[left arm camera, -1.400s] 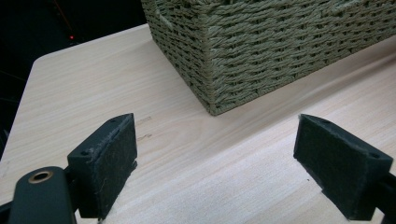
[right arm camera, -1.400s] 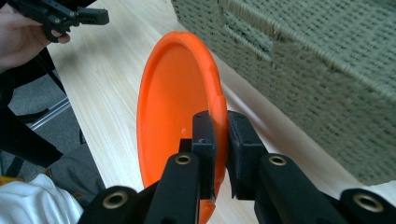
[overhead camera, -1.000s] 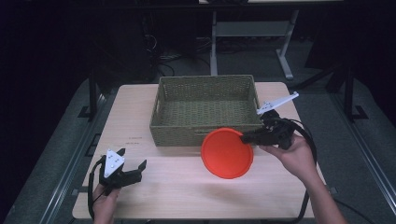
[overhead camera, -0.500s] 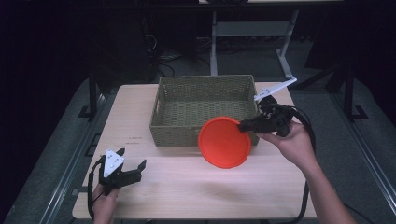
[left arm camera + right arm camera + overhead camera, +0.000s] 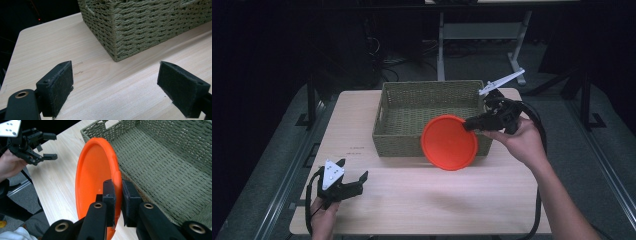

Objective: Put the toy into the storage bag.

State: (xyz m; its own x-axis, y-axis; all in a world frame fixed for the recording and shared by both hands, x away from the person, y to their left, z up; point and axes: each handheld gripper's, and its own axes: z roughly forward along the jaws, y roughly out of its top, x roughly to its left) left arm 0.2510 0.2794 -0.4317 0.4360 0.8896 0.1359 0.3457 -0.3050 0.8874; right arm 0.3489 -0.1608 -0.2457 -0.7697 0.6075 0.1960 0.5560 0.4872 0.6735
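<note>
The right hand-held gripper (image 5: 468, 125), pinching the orange plate (image 5: 449, 142) by its rim, has lifted it up-frame to the basket's (image 5: 432, 102) front wall at centre frame, probably for dropping inside. The left hand-held gripper (image 5: 354, 181) rests spread, lower left.

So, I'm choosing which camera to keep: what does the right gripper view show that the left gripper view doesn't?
Right gripper view alone: the orange plate pinched at its rim by the right gripper, the basket's woven inside, and farther off the left gripper in its hand. Left gripper view alone: that gripper's own open jaws up close, nothing between them, and the basket's outer corner. Both share: the basket and the wooden table.
</note>
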